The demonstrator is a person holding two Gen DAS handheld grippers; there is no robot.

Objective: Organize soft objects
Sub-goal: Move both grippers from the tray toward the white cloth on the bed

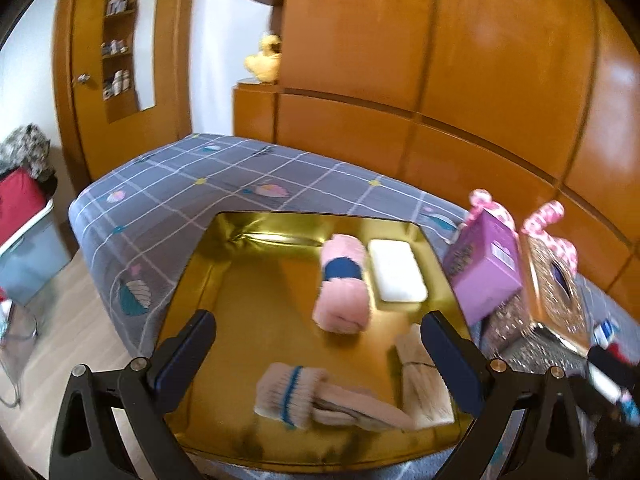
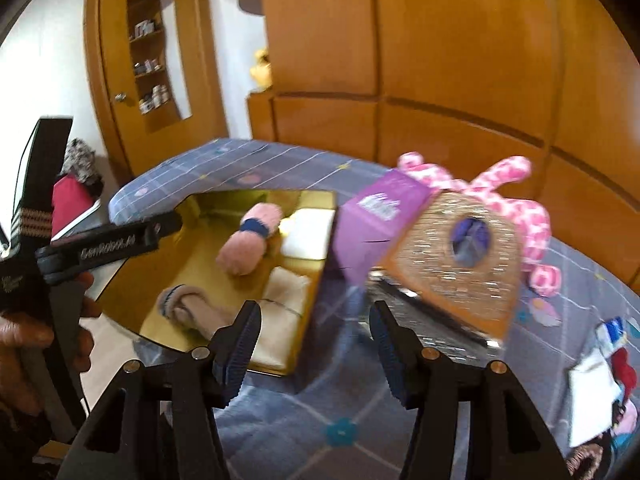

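A shiny gold tray (image 1: 248, 280) lies on the bed. In it are a pink rolled cloth with a blue band (image 1: 342, 284), a white folded pad (image 1: 396, 276), a beige sock roll with blue stripes (image 1: 296, 396) and a beige folded cloth (image 1: 420, 388). My left gripper (image 1: 320, 364) hovers open over the tray's near half, its fingers wide apart and holding nothing. My right gripper (image 2: 314, 348) is open too, above the bedsheet just right of the tray's near corner (image 2: 296, 364), and nothing is between its pads.
A purple box (image 2: 376, 220) and a glittery gold tissue box (image 2: 452, 264) stand right of the tray, with a pink spotted plush (image 2: 516, 200) behind them. Papers and small items (image 2: 596, 384) lie on the bed at far right. A wooden wardrobe (image 1: 440, 80) backs the bed.
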